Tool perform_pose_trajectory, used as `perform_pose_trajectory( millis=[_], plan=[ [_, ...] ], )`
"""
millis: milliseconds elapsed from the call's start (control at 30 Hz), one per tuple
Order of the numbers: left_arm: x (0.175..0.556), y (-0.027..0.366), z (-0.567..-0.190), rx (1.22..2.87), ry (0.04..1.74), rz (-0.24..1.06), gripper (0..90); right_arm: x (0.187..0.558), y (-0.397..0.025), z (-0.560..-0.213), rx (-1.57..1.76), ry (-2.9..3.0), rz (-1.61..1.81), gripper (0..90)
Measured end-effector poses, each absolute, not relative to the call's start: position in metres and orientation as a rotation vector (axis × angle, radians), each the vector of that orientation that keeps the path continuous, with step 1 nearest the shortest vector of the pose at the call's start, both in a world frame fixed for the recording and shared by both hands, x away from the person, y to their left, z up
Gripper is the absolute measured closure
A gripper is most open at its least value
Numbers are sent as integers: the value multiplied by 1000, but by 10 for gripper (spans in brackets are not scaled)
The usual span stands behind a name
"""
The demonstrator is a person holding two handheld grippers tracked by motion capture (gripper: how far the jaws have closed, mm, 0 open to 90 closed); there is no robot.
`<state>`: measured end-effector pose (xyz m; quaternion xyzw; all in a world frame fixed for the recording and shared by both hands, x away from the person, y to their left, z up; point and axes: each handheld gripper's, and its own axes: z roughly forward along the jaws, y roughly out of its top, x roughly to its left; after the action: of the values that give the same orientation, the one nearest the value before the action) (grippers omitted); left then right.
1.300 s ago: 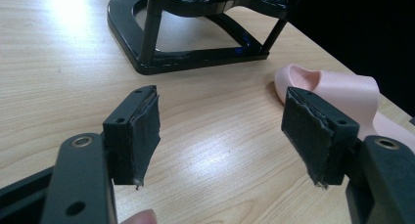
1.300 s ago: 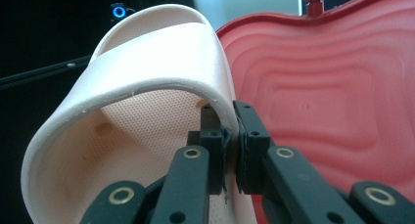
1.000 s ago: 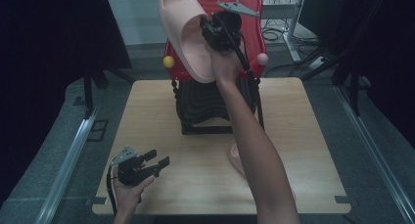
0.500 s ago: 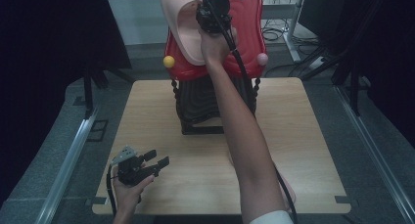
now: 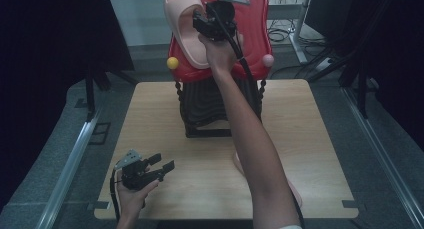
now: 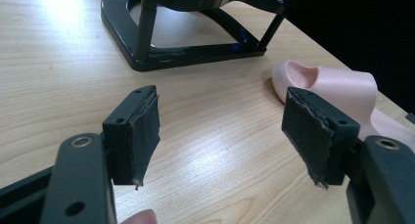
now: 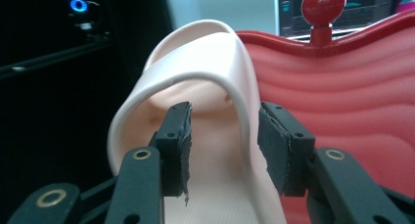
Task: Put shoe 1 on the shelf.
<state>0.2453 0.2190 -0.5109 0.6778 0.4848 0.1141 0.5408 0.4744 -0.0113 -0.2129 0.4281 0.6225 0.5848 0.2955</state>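
Note:
A pale pink slipper (image 5: 180,19) leans on the red top shelf (image 5: 252,51) of a shoe rack. My right gripper (image 5: 199,23) is raised to it. In the right gripper view the slipper's strap (image 7: 195,53) arches over the jaws: one jaw is under the strap and the other is outside its edge, with a gap on both sides, so the right gripper (image 7: 224,136) is open. A second pink slipper (image 6: 342,87) lies flat on the table, partly behind my right forearm (image 5: 240,161). My left gripper (image 5: 164,162) hovers open and empty at the front left (image 6: 220,131).
The rack's black lower frame (image 5: 205,104) stands at the table's back middle; its base (image 6: 186,57) is ahead of the left jaws. Yellow (image 5: 172,63) and pink (image 5: 268,60) knobs flank the red shelf. The wooden table (image 5: 310,139) has dark surroundings and metal rails at both sides.
My right hand has lifted the gripper and slipper higher and slightly left against the red shelf. The left gripper has stayed put.

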Motion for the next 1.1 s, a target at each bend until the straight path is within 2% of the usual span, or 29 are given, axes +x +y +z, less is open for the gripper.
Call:
perform_pose_trajectory(
  millis=[600, 1100],
  plan=[
    [247, 212, -512, 1622, 1156, 267, 304, 395, -83, -246, 1028, 1819, 1668, 559],
    [249, 208, -514, 1637, 1155, 261, 303, 333, -160, -322, 981, 1893, 1705, 562]
  ],
)
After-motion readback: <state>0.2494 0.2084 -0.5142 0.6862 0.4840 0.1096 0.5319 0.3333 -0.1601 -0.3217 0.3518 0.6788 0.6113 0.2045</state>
